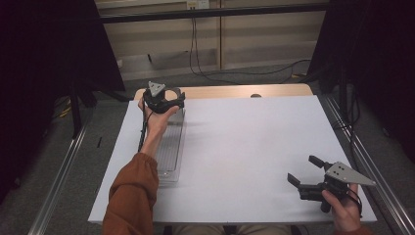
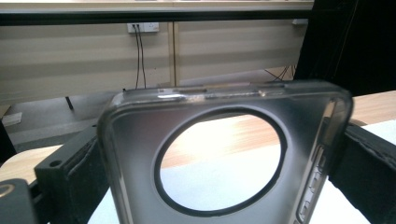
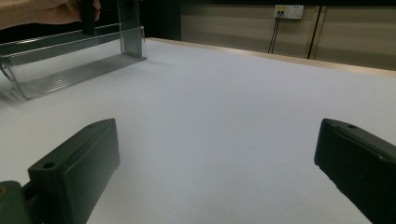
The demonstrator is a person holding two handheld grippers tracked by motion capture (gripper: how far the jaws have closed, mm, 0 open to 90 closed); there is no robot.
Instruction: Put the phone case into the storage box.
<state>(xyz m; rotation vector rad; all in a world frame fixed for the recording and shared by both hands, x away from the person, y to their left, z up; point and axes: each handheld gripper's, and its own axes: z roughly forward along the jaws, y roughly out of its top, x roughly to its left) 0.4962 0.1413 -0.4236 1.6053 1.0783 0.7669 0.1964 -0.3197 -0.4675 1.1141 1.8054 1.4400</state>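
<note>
Clearly, the left gripper was clamped on a translucent smoky-grey phone case with a large round cut-out, its two black jaws pressing the case's opposite long edges so that the case stood upright between them, lifted above the far end of a long clear ribbed plastic tray that lay just beneath and behind the jaws. Through the cut-out the white table cover and the wooden table edge showed, so the case hung clear of the surface. The person's left hand, in a rust-orange sleeve, carried that gripper. Well apart, at the near right corner, the right gripper hovered low over the cover with its jaws spread wide and nothing between them; ahead of those jaws lay bare cover, with the tray far off to their left. By my reading the case had been picked up and the grasp was secure, while placing it, whether in the tray or elsewhere, remained to be done.
</note>
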